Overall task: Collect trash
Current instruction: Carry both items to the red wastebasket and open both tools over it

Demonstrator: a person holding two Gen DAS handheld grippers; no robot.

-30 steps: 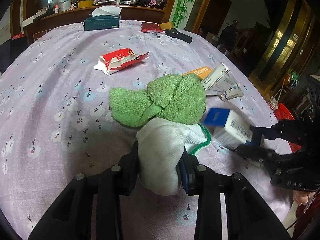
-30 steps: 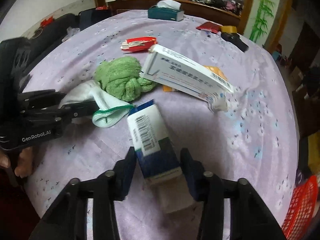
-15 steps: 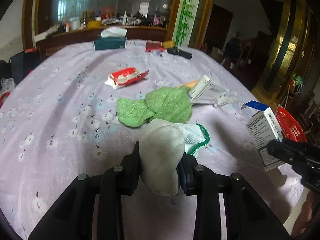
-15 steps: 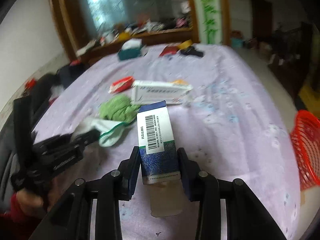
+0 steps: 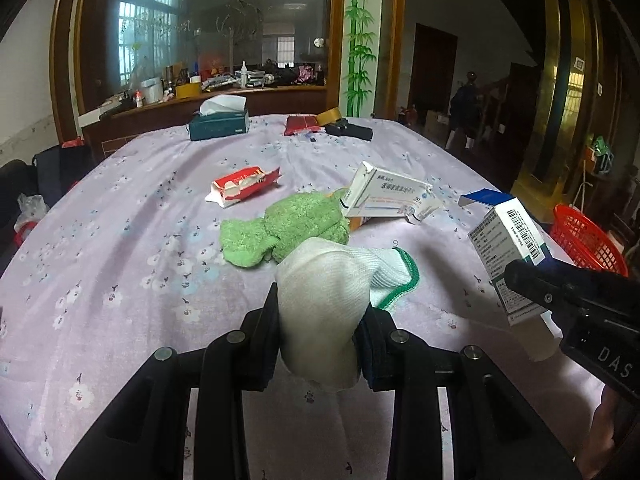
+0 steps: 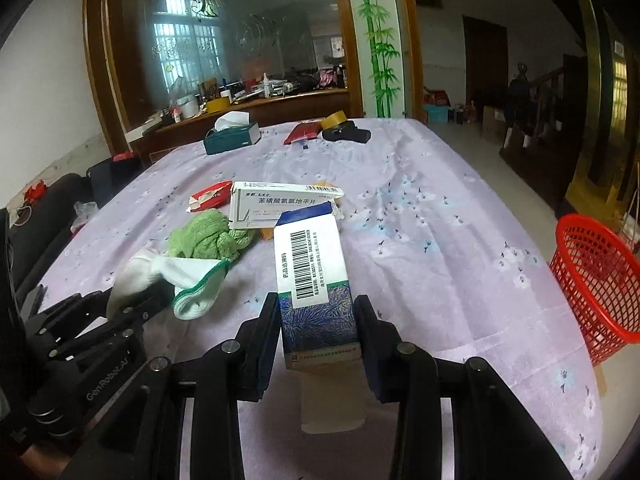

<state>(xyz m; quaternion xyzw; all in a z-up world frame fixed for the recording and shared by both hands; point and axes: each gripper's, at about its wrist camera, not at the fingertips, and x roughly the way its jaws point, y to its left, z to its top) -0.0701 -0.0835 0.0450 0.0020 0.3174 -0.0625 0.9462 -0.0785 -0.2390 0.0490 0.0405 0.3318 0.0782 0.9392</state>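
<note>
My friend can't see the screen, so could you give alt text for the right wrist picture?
A black two-finger tool grips a blue and white medicine box above a lilac flowered tablecloth. To its left, a second tool holds a white sock; a red basket stands off the table's right side.

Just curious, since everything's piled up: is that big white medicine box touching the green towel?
Touching. In the left wrist view the white medicine box leans with its left end on the green towel, no cloth showing between them.
</note>
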